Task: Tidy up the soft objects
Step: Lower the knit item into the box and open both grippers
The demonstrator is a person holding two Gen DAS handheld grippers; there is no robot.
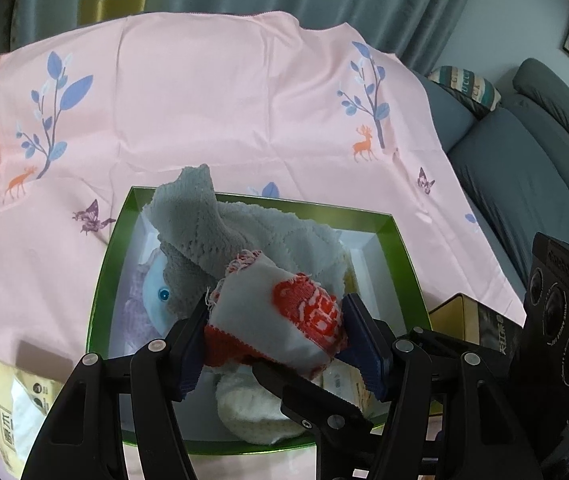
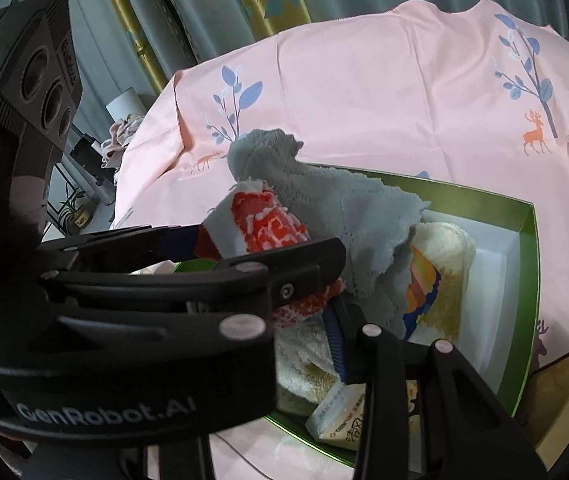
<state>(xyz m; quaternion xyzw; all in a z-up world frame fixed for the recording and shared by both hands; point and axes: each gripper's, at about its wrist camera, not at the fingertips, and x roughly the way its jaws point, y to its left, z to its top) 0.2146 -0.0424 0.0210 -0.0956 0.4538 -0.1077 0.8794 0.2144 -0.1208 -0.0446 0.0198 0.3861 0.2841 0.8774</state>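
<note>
A white cloth with a red knitted pattern (image 1: 280,320) hangs over the green box (image 1: 106,264). My left gripper (image 1: 278,332) is shut on it, a blue pad pressing each side. The right gripper's finger (image 1: 296,392) reaches in under the cloth's lower edge. In the right wrist view the left gripper (image 2: 252,240) fills the foreground with the cloth (image 2: 260,228) in it. My right gripper (image 2: 300,308) grips the cloth's red lower end against its blue pad; its other finger is hidden. A grey knitted cloth (image 1: 204,232), a plush toy (image 1: 156,288) and a cream towel (image 1: 252,404) lie in the box.
The box stands on a pink printed tablecloth (image 1: 212,100). A tissue packet (image 2: 344,412) and a patterned cream towel (image 2: 444,272) lie in the box's near right part. A yellow packet (image 1: 12,400) lies at the lower left, a gold box (image 1: 464,320) at the right. A grey sofa (image 1: 524,168) lies beyond.
</note>
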